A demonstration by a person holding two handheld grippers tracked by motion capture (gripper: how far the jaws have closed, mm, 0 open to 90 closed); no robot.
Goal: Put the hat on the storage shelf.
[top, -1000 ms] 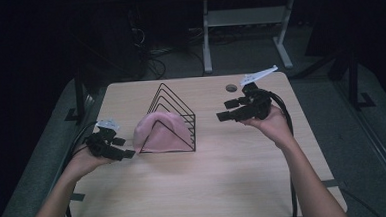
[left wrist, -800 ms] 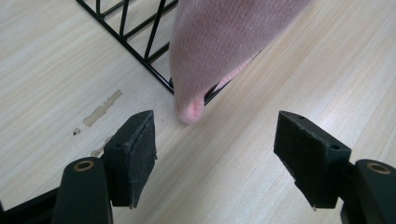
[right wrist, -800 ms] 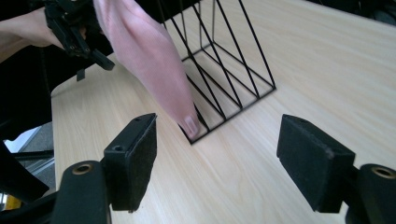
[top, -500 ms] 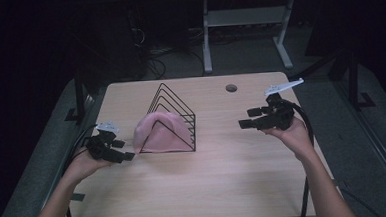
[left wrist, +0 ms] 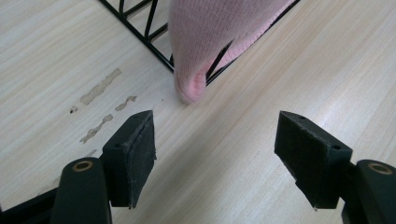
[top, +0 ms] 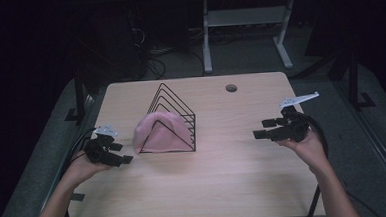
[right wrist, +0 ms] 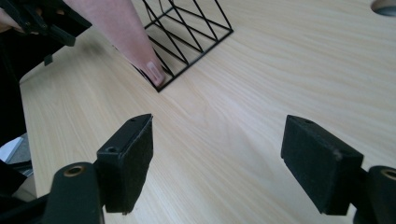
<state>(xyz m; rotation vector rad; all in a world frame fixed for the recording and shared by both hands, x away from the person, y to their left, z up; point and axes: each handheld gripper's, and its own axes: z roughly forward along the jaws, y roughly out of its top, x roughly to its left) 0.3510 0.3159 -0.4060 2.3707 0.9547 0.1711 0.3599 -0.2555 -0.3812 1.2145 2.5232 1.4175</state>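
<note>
Pink cloth (top: 157,135) is draped over the front of the black wire rack (top: 174,117), mid-table, a bit left of centre. Left gripper (top: 114,155) sits just left of the cloth, jaws wide apart w/ nothing between; cloth edge lies just ahead of the pads. Right gripper (top: 262,130) is well apart on the table's (top: 235,186) right side, jaws have just been opening, nothing between them.

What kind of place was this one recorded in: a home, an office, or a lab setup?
Most likely a lab or workshop. A bare wooden table with a cable hole stands in a dark room, loose cables lie on the floor behind, and a white metal stand sits beyond.
</note>
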